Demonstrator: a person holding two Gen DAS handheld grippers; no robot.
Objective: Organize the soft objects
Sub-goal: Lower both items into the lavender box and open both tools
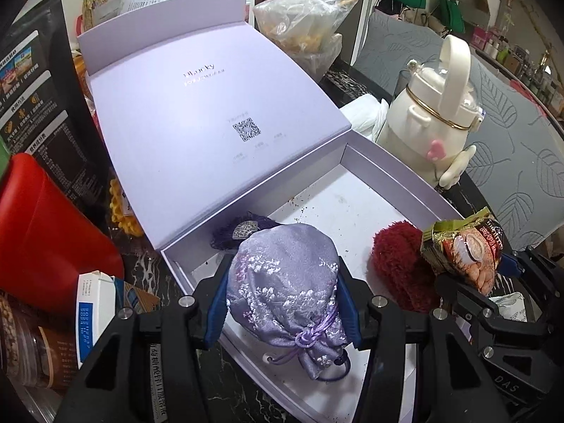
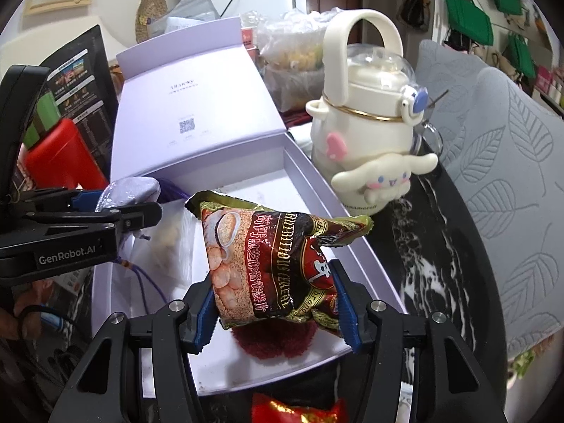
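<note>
Cluttered marble tabletop (image 2: 416,246): above the open lilac box (image 1: 370,211), left gripper (image 1: 282,303) clamps the purple pouch (image 1: 285,282), right gripper (image 2: 276,313) pinches the cereal packet (image 2: 275,261).

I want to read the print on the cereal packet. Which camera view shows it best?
The right wrist view: the cereal packet fills the centre, its printed face to the camera, held in the right tongs. The left wrist view shows it small, at the right edge.
</note>
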